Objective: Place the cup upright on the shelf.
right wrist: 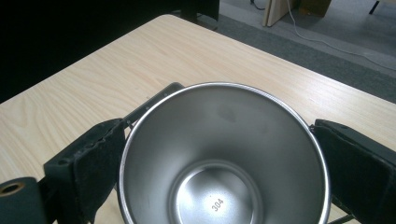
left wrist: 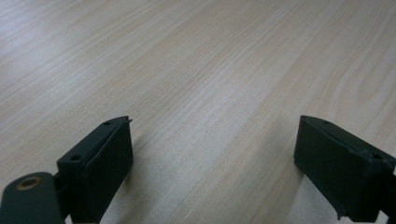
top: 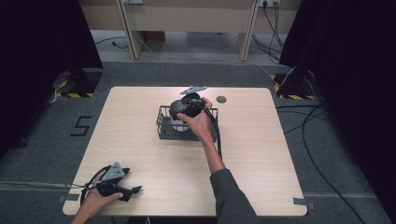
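Right gripper view: right gripper [right wrist: 219,154] clamps empty steel cup [right wrist: 224,154] over basket [top: 164,122]

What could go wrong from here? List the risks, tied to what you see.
1. The right claw straddles the shiny stainless steel cup at its smooth rim, so the cup might slip or tilt if lifted.
2. The cup sits in the black wire basket; lifting at an angle could snag the wires and drag the basket.
3. The left claw rests open near the light wooden table edge, too far to steady anything.
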Tool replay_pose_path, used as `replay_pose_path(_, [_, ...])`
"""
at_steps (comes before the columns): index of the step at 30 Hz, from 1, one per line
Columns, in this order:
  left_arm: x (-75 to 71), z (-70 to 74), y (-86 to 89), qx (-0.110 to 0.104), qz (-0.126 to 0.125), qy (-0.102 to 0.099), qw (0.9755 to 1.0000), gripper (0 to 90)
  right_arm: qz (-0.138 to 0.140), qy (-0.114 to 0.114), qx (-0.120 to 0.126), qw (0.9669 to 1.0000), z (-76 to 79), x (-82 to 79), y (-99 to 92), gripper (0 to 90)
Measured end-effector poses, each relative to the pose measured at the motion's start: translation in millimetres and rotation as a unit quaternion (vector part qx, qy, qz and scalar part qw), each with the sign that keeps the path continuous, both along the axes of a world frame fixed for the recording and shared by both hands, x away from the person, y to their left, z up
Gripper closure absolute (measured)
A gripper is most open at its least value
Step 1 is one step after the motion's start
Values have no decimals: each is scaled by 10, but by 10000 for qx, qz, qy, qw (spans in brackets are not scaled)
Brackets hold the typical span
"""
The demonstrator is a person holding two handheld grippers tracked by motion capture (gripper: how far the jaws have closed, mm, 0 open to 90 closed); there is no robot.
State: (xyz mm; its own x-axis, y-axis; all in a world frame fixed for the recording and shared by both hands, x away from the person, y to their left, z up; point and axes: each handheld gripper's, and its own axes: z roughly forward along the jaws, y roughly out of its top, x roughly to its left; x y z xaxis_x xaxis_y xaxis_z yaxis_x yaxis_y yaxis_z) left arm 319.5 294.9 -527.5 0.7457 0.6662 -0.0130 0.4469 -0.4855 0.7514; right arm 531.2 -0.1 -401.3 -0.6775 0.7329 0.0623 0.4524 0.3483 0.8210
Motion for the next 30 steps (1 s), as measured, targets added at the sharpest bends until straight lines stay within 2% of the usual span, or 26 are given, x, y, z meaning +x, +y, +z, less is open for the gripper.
replay_pose_path(5, [0, 0, 0, -1, 0, -1, 10000, 110, -68, 9, 48, 10000, 2, -2, 9, 53])
replay_pose_path(9, [0, 0, 0, -1, 0, -1, 10000, 110, -71, -76, -16, 9999, 10, -15, 20, 50])
replay_pose_path(11, [0, 0, 0, -2, 1, -2, 10000, 110, -39, -131, 34, 9999, 17, -19, 20, 47])
replay_pose_path(13, [0, 0, 0, -1, 0, -1, 10000, 110, -33, -246, 314, 9992, 61, -32, 2, 105])
replay_pose_path(14, [0, 1, 0, -1, -4, 6, 10000, 110, -18, -312, 496, 9983, 137, -47, -22, 191])
replay_pose_path(16, [0, 0, 0, -2, 1, -1, 10000, 110, -25, -330, 496, 9982, 197, -66, -26, 113])
replay_pose_path(18, [-1, -1, -1, -3, 3, 0, 10000, 110, -44, -381, 477, 9981, 224, -76, -31, 126])
replay_pose_path(19, [-1, -1, -1, -2, 3, -1, 10000, 110, -29, -376, 509, 9980, 246, -87, -37, 174])
replay_pose_path(21, [-2, 0, -1, 2, 5, 0, 10000, 110, -16, -367, 498, 9981, 257, -95, -48, 134])
replay_pose_path(22, [-2, 0, -1, 1, 4, 2, 10000, 110, -56, -358, 501, 9981, 255, -105, -65, 163])
replay_pose_path(30, [-2, 0, 0, 4, 4, -2, 10000, 110, -95, -360, 571, 9977, 262, -156, -143, 151])
